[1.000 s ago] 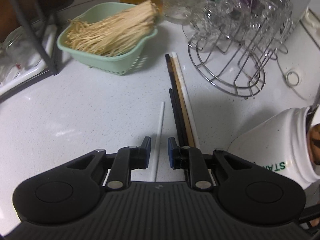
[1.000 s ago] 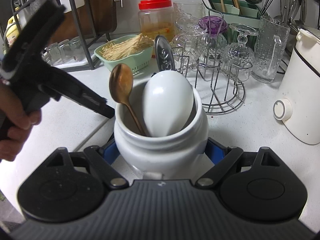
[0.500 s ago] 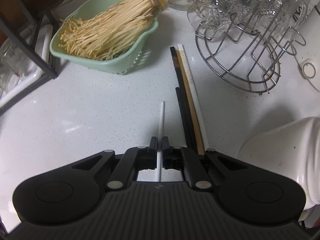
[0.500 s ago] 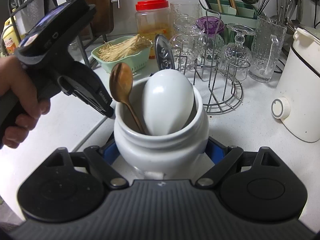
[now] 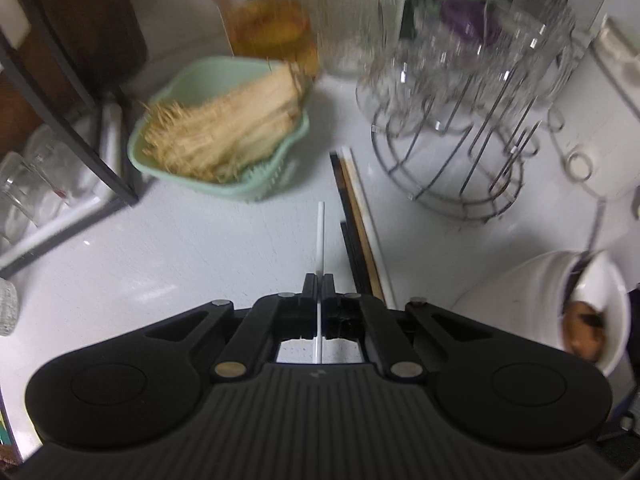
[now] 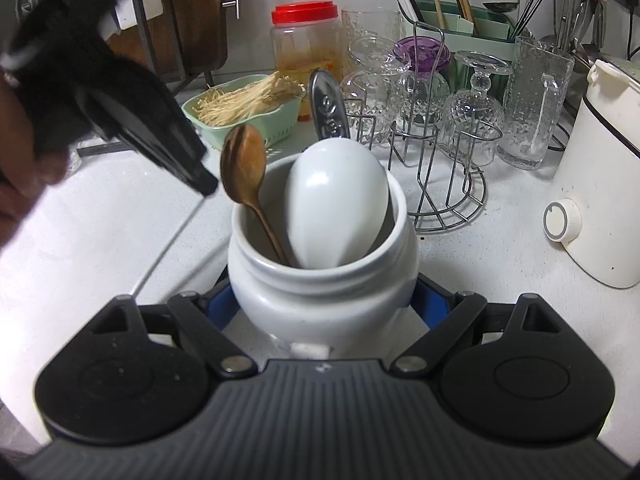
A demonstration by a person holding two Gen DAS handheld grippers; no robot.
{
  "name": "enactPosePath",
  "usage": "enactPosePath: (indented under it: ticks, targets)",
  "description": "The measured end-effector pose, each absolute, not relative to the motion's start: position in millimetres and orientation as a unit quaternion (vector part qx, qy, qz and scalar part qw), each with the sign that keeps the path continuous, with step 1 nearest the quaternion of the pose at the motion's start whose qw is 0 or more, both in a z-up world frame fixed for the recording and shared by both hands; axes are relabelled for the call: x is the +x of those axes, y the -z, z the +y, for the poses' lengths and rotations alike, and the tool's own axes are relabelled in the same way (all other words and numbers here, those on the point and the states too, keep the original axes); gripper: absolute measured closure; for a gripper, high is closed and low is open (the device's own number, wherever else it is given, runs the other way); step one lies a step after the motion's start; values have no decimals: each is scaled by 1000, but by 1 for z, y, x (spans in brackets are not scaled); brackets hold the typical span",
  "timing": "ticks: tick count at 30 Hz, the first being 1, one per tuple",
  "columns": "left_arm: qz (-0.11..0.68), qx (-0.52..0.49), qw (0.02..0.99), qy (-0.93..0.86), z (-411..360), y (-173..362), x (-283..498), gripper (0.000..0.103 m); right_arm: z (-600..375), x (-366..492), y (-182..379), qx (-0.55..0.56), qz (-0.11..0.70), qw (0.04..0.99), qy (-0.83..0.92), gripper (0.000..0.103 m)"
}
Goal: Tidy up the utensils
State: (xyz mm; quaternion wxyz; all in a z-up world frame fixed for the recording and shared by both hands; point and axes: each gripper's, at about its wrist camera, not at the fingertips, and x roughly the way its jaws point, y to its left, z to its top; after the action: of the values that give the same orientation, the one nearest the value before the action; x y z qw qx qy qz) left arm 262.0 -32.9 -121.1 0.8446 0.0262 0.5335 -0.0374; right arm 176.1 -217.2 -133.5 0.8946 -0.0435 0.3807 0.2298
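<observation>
Left gripper (image 5: 319,286) pinches a white chopstick (image 5: 320,240); only its view shows spare chopsticks (image 5: 356,216) beside it. Right gripper (image 6: 324,304) hugs the crock (image 6: 320,300) holding spoons.

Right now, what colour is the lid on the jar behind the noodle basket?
Red. The lid shows best in the right wrist view.

The left wrist view looks steeply down along its own fingers onto the white counter (image 5: 168,264), close above it, blurred toward the back. The right wrist view sits low and close behind a white jar (image 6: 320,300), facing more level toward the back wall. Both views take in the green basket (image 5: 224,184) (image 6: 244,120), the wire glass rack (image 5: 452,168) (image 6: 440,184), the red-lidded jar (image 5: 264,20) (image 6: 306,48) and the white jar (image 5: 532,292).
</observation>
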Motion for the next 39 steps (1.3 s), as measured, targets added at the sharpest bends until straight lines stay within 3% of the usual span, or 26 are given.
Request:
enactPosePath:
  ticks: [9,20,22,24,39]
  targets:
    - [496,-26,867,50,-17,77,236,103,-215,179,133,-45,378,896,-228,12]
    - [523,-77,848,39,4,120,204,101,-216,179,133,-45,378,896,-230,12]
    - [529,-82,844,30,12,128,192,95,-216,179,133,-45,378,896,-230,12]
    - [535,-94,839,26,21,136,181,80,-216,179,133,-44,378,896,-230,12]
    - [546,-61,834,60,10,170,120,80,-212,178,132,-37,393,897,-201,12]
